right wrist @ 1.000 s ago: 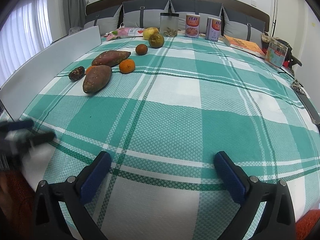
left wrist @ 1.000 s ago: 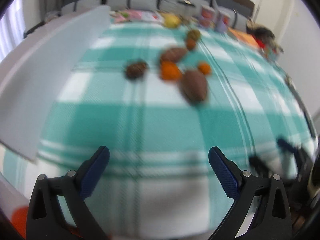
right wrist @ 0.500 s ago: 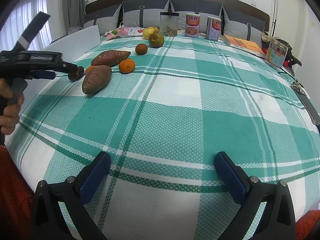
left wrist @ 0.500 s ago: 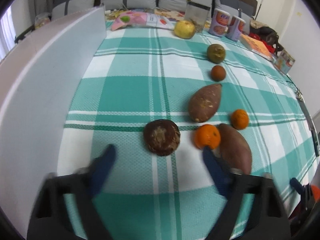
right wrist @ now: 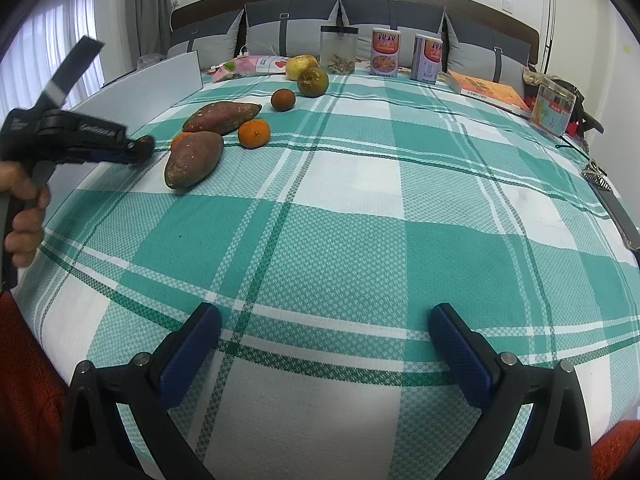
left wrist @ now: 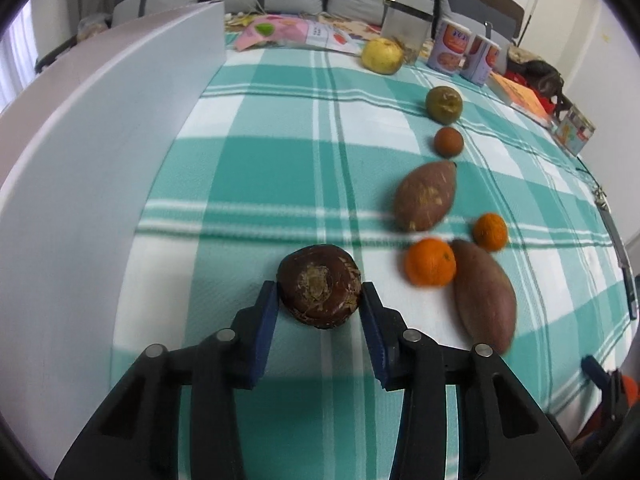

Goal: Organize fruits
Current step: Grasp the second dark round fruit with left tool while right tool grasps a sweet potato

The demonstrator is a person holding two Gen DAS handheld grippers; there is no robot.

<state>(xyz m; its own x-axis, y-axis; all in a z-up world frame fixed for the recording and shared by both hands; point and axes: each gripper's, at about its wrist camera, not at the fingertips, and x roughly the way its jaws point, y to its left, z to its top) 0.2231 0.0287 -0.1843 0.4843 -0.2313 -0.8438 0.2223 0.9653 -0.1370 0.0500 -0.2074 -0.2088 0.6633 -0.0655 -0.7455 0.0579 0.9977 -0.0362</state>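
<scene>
Blue-padded and black-framed, the left tool (left wrist: 320, 300) is sitting low over the green-and-white checked cloth (left wrist: 280, 184), and its jaws have just been closing on a dark brown round fruit (left wrist: 319, 285); both pads are now pressing against the fruit's sides while it is resting on the cloth. Seen from the right wrist view, a hand (right wrist: 24, 216) is gripping that tool's handle at the left edge of the bed, with the tool's tips reaching the dark fruit beside a white board (left wrist: 100, 152) that is standing upright along the cloth's edge. The right tool (right wrist: 325, 344) is hovering over bare cloth with its jaws spread wide and nothing between them.

Just right of the gripped fruit, an orange (left wrist: 430, 261) is lying against a sweet potato (left wrist: 484, 295), and a smaller orange (left wrist: 490, 232) is sitting near the potato's far end. Farther on, a second sweet potato (left wrist: 425, 196) is lying lengthwise, then a small brown fruit (left wrist: 449, 142), a greenish round fruit (left wrist: 444, 105) and a yellow-green fruit (left wrist: 382, 56) are trailing off toward the headboard. At the back, a clear jar (right wrist: 338, 50) and two printed cans (right wrist: 385, 58) are standing in front of grey cushions (right wrist: 292, 32), with an orange book (right wrist: 488, 92) lying to the right
</scene>
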